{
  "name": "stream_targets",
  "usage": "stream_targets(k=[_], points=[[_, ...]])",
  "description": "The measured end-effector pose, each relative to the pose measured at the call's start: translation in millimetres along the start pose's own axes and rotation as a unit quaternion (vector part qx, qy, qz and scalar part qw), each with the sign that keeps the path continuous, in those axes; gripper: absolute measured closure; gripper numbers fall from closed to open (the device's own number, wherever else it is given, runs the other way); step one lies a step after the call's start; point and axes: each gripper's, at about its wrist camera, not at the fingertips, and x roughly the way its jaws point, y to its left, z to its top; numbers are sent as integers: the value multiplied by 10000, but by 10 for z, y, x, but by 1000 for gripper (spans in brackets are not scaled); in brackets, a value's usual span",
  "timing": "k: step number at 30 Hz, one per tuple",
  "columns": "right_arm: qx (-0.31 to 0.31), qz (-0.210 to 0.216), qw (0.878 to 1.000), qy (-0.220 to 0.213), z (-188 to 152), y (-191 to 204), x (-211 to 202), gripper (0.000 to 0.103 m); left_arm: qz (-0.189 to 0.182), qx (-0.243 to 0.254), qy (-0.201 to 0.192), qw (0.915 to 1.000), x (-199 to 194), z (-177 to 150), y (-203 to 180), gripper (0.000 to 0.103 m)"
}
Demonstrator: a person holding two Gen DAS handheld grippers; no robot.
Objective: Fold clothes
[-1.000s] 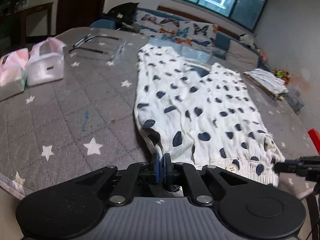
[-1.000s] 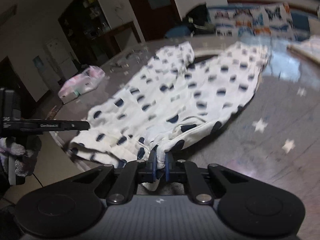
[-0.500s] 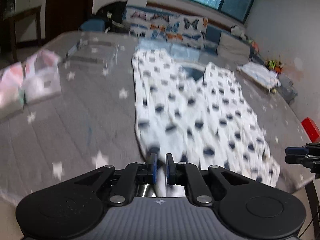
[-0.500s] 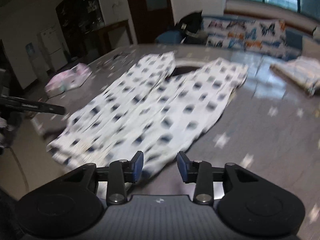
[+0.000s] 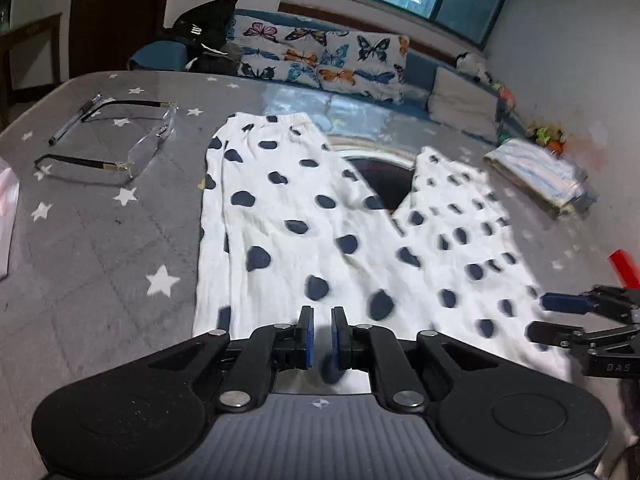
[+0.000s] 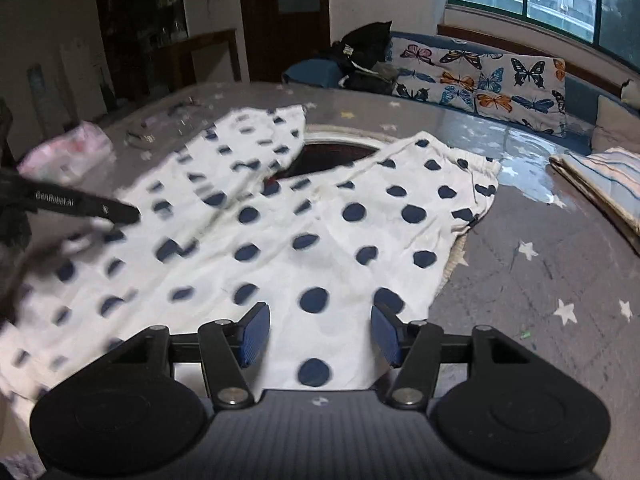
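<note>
White trousers with dark blue spots [image 5: 320, 216] lie spread flat on the surface [image 5: 100, 240], which wears a grey cloth printed with white stars. The two legs fan away from the cameras in a V, and a dark round patch of the surface shows in the gap between them. The elastic waist end hangs at the near edge, under both tools.

The left hand-held gripper [image 5: 319, 338] hovers just above the waist end, its blue pads a narrow slot apart with nothing between them: released, though only slightly. The right hand-held gripper [image 6: 318, 334] is spread wide over the cloth, its pads well apart and gripping nothing. From the left wrist view the right tool's fingertips show at the right edge, parted, beside the trousers' right hem. In the right wrist view the left tool's black finger crosses the left edge above the fabric; motion blur there makes it hard to say whether it touches the cloth.

On the surface to the left of the trousers rest a pair of clear-lens glasses [image 5: 120, 148] with dark arms, and just beyond them a pen [image 5: 74, 120]. A pink-and-white packet [image 6: 66, 154] sits near the left edge. A folded striped cloth [image 5: 536, 168] lies well apart on the far right. Behind the surface runs a sofa with butterfly-print cushions [image 5: 320, 60], with a black bag [image 5: 204, 28] at its left end.
</note>
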Motion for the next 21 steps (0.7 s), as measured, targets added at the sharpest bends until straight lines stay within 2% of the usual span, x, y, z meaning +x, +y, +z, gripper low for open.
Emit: stream_targets(k=[4,11,16,21], points=[[-62,-472,9988,147,-95,-48,5,38,322,228,-45,9992,20,-34,40,95],[261,-731,9966,292,-192,-312,-151,39,737,288,-79,9968,-44,-26,218,95],[113,-847,9963,-23,54,-461,-198,38,867,301,-55,9958,-54,126,173,94],[424,-822,9956,-133,390,-654,70,38,686,460,-153,9965,26,305,-20,94]])
